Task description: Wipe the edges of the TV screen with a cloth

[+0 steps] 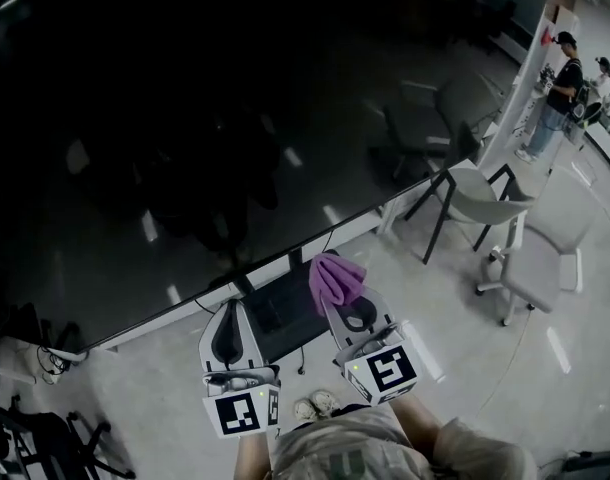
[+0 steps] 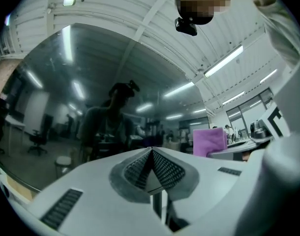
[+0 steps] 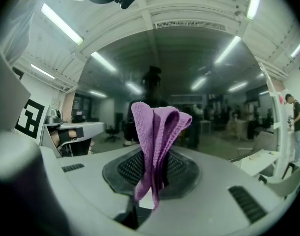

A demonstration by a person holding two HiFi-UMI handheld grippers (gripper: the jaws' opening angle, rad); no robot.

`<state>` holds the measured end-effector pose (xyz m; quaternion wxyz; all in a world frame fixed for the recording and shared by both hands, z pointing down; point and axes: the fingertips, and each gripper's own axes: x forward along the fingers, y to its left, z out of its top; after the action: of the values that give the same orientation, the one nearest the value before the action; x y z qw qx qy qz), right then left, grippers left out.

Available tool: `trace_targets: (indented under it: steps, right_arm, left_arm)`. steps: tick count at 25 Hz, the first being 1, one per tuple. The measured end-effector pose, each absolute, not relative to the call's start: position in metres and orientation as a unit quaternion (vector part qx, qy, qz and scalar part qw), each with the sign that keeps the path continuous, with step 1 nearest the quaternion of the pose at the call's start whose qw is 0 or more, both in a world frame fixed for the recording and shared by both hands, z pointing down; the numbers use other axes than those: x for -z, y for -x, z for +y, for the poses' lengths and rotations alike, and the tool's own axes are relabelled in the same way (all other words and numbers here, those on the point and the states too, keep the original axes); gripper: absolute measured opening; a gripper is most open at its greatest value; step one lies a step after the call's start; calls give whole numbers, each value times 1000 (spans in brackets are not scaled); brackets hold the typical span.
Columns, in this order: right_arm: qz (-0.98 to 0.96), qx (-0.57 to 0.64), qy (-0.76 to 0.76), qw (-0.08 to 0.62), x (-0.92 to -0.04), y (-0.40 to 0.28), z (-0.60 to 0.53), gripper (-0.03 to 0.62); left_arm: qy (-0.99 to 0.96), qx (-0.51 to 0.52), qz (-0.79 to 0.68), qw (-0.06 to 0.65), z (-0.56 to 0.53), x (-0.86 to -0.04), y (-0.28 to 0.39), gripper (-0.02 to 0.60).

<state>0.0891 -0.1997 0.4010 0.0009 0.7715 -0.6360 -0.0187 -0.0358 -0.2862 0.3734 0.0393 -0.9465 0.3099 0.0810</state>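
- Holding the right gripper up near the lower edge of the TV screen — jaws clamped on a folded purple cloth that sticks up past the tips.
- Left gripper is alongside, jaws pressed together with nothing between them.
- In the head view the screen is nearly black, its top and left edges cut off — whether the cloth touches it can't be told.
- Only the right gripper view shows the pinch itself, one fold drooping below.
- The left gripper view catches the cloth as a purple patch at right.
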Motion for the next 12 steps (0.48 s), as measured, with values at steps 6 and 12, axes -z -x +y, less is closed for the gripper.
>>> trace_targets:
  steps: [6, 12]
  right_arm:
    - [-588, 8, -809, 3, -407, -142, -159, 46]
    - [-569, 18, -822, -11, -410, -211, -122, 46]
  left_arm:
    - [970, -83, 228, 17, -245, -376, -36, 14]
    - [982, -92, 165, 30, -188, -375, -130, 14]
